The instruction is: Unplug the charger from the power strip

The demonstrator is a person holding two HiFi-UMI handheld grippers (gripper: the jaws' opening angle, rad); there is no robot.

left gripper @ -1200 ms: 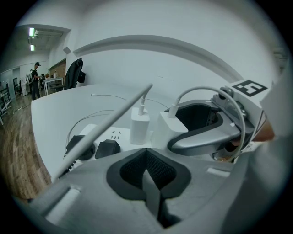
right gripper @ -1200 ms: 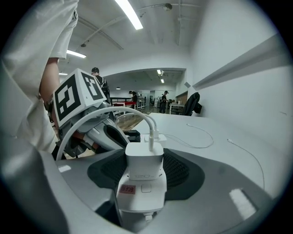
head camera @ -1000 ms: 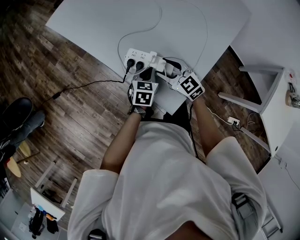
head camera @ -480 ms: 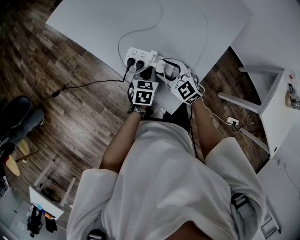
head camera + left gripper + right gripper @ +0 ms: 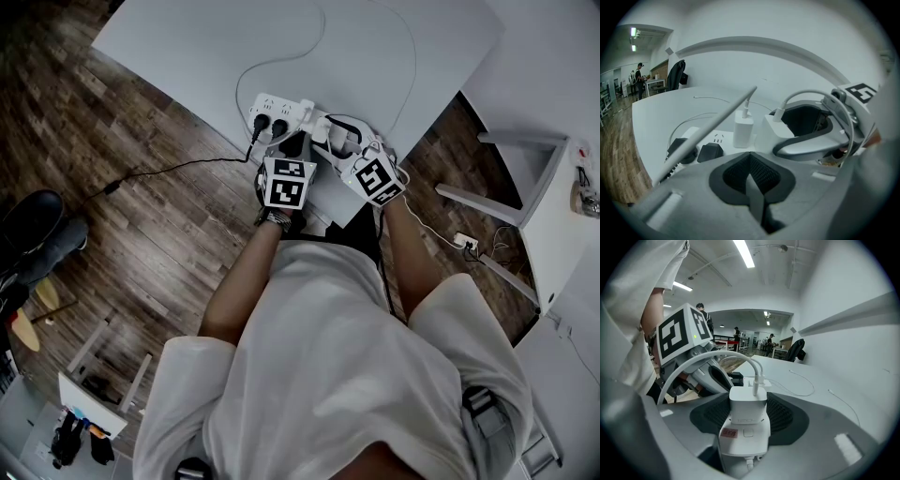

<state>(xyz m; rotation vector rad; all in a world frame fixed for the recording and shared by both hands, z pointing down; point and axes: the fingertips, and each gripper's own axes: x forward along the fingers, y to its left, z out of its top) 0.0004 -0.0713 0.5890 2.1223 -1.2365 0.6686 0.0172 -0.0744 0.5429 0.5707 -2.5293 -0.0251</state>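
A white power strip (image 5: 272,111) lies near the front edge of the white table (image 5: 187,47). My right gripper (image 5: 336,145) is shut on a white charger block (image 5: 747,404), which stands on the strip's end (image 5: 740,439) where a red sticker shows. A white cable (image 5: 717,357) loops from the charger's top. Whether its prongs are still in the socket is hidden. In the left gripper view the same charger (image 5: 769,131) sits at the right end of the strip (image 5: 719,138). My left gripper (image 5: 292,148) is shut on nothing, just in front of the strip (image 5: 751,176).
Two black plugs (image 5: 710,151) and a slim white charger (image 5: 743,129) also stand in the strip. A black cord (image 5: 169,169) runs off over the wooden floor. Thin white cables (image 5: 281,61) lie on the table. A white bench (image 5: 525,187) stands to the right.
My right gripper has shifted slightly toward me and turned a little with the charger in it. The left gripper has stayed in place.
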